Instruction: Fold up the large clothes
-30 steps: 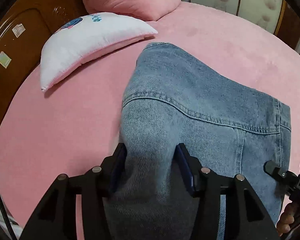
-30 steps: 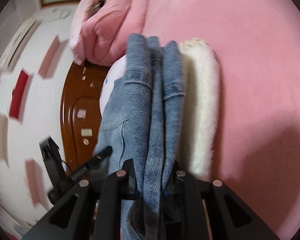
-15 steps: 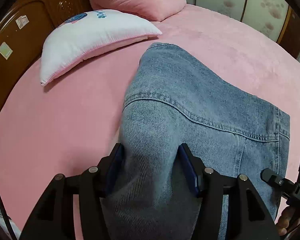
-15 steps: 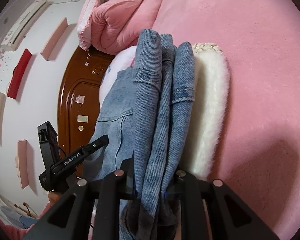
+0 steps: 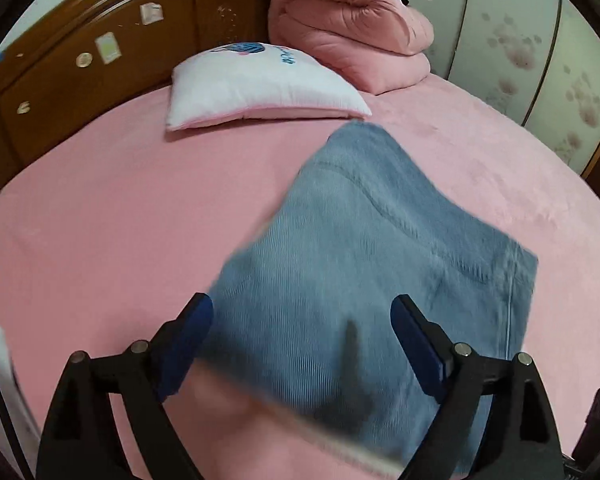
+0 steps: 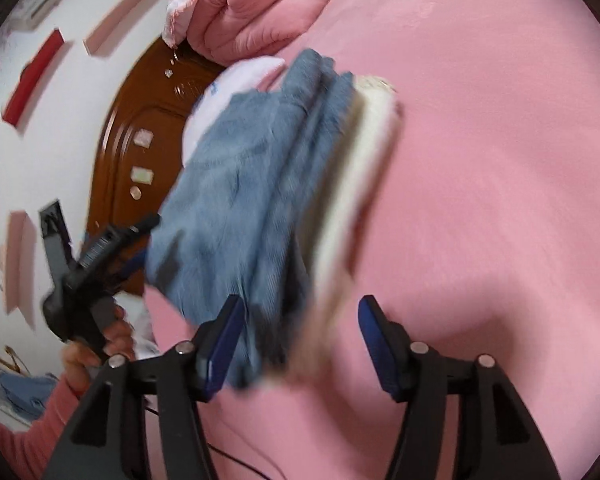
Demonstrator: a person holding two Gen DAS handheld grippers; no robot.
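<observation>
A folded blue denim jacket (image 5: 380,240) lies on the pink bed (image 5: 100,220), blurred by motion. My left gripper (image 5: 300,304) hangs just above its near end. Its jaws are opening wide, and the cloth sits between the pads without being pressed. In the right wrist view the denim jacket (image 6: 252,184) shows stacked folds with a white fleece lining (image 6: 364,152) along its right edge. My right gripper (image 6: 300,302) is opening too. The cloth's near end sits by its left pad and the right pad is clear of it. The left gripper (image 6: 88,256) shows there, held by a hand (image 6: 100,344).
A white pillow (image 5: 256,88) lies just beyond the jacket, near the brown wooden headboard (image 5: 80,80). A folded pink quilt (image 5: 352,36) is stacked at the back. Patterned wardrobe doors (image 5: 540,60) stand along the bed's far right side.
Both grippers were shut on the denim and have now opened and let it go. Both have drawn back and up, and the jacket sits farther from the cameras.
</observation>
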